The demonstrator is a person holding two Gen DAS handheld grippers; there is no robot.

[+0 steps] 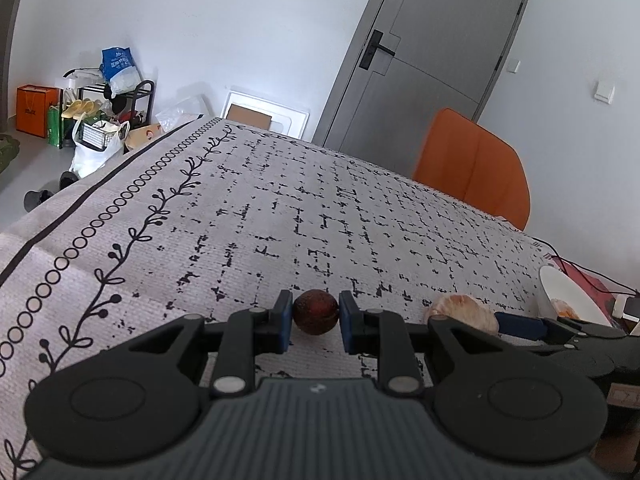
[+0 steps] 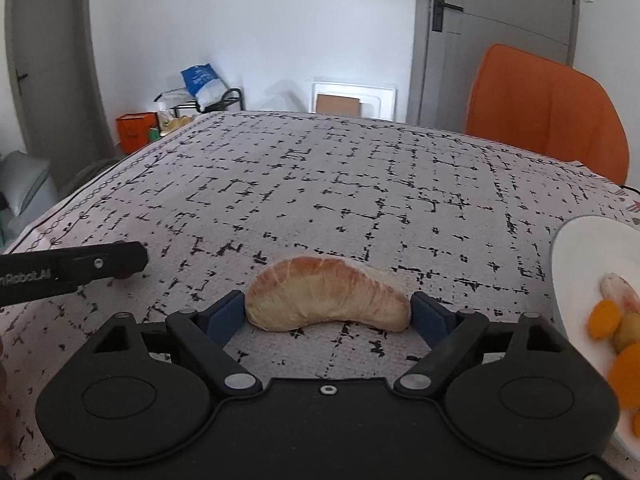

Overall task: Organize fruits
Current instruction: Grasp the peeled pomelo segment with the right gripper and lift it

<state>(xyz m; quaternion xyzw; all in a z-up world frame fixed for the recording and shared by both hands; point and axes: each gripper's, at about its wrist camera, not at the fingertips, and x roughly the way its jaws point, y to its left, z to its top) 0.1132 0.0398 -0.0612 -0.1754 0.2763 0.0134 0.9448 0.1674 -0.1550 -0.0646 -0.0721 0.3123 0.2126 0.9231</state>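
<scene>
Our pomelo segment [image 2: 326, 294] lies flat on the patterned tablecloth [image 2: 320, 168], its curved back turned away from us, and our right gripper [image 2: 327, 314] has its blue pads at either tip of it. The pads [image 2: 224, 312] look to be just meeting the ends, though we cannot tell whether they press yet, so we count this hand as spread wide around the fruit, not gripping it. Taking it end to end suits its long crescent shape, we think, and should keep the soft middle from being squashed.

Just to the left, our left gripper [image 1: 316, 316] is pinched on a small dark red round fruit [image 1: 316, 312], which sits low over the cloth between the pads; whether it rests on the cloth or hangs just clear, we cannot tell.

At the right edge stands the white plate [image 2: 576, 248], already carrying orange and yellowish pieces and a pale segment. We judge that both fruits are meant for it, being the one gathering place in view.

Beyond the table stand an orange chair [image 2: 544, 112] and a grey door [image 1: 432, 52]
</scene>
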